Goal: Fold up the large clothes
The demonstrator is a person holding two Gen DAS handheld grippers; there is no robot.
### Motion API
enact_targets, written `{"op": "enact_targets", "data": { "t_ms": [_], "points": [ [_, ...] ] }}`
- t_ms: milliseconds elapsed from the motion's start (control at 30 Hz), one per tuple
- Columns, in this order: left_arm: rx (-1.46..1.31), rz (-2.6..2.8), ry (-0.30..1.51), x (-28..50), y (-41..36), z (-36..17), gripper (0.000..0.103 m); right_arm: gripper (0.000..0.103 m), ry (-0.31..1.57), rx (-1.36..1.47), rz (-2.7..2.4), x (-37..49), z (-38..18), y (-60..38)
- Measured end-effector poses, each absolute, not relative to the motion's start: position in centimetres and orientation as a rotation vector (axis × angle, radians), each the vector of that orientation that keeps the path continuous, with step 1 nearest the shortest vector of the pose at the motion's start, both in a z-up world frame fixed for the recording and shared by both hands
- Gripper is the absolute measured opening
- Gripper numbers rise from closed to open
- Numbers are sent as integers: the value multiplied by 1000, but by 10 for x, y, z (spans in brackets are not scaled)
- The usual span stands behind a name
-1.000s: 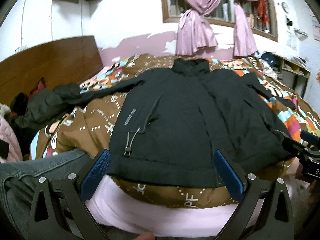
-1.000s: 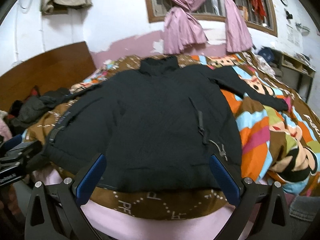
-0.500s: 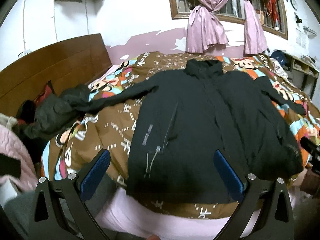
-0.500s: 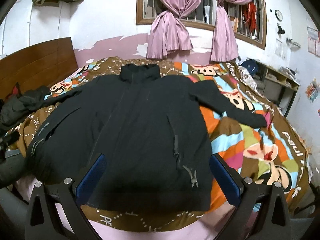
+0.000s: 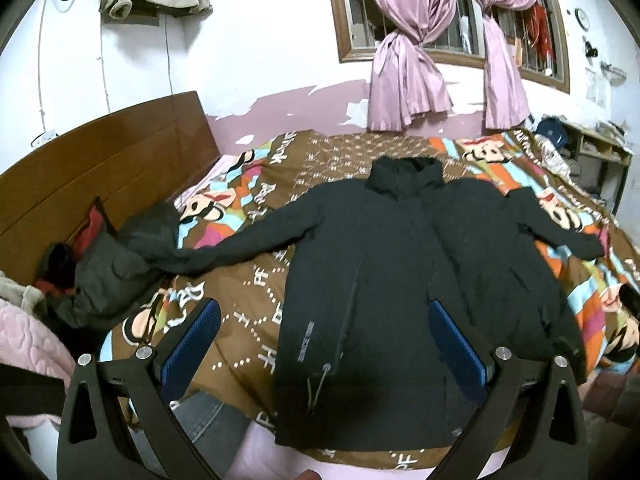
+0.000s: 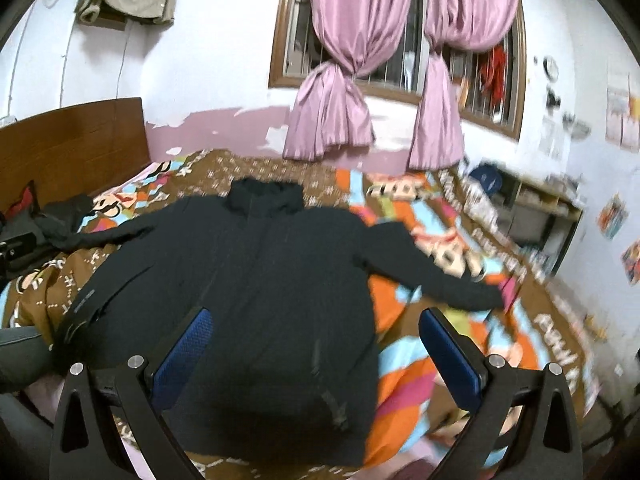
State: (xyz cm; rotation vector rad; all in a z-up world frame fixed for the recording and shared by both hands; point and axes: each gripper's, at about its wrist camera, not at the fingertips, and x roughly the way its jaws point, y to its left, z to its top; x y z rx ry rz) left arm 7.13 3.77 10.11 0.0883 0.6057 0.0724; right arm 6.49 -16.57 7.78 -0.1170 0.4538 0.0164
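On the bed, spread flat, front up: black jacket, collar at the far end, hem at the near edge, both sleeves out to the sides. Unfolded

Writing: small pale vertical label on the jacket front near the left pocket, letters too small to read. Bedcover, brown with bright cartoon patches, carries white dotted lettering; "PF" reads along the near edge and further left, the rest distorted

Left gripper: spread wide, blue pads apart, holding nothing, above the near hem of the jacket. Right gripper: likewise spread wide and empty, over the jacket's lower right half

Hard to make out: right wrist view is blurred, so the posters on the right wall, the shelf and the bedcover print there cannot be read. Left sleeve end overlaps a dark heap of clothes by the wooden headboard; where sleeve stops and heap begins is unclear. Denim-clad leg is cut off at the lower left. Pink curtains knotted at the far window; items behind the bars indistinct
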Motion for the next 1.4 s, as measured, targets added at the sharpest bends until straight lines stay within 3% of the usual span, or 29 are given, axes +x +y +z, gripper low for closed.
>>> {"op": "enact_targets", "data": {
  "t_ms": [467, 833, 1267, 1400],
  "points": [
    [94, 25, 502, 67, 29, 166, 101, 103, 278, -205, -7, 33, 169, -174],
    [106, 68, 438, 95, 35, 192, 101, 103, 503, -146, 168, 137, 229, -186],
    [119, 102, 450, 218, 32, 166, 101, 103, 630, 76, 93, 326, 183, -227],
    [127, 80, 470, 262, 18, 141, 101, 103, 558, 231, 57, 374, 148, -273]
  ]
}}
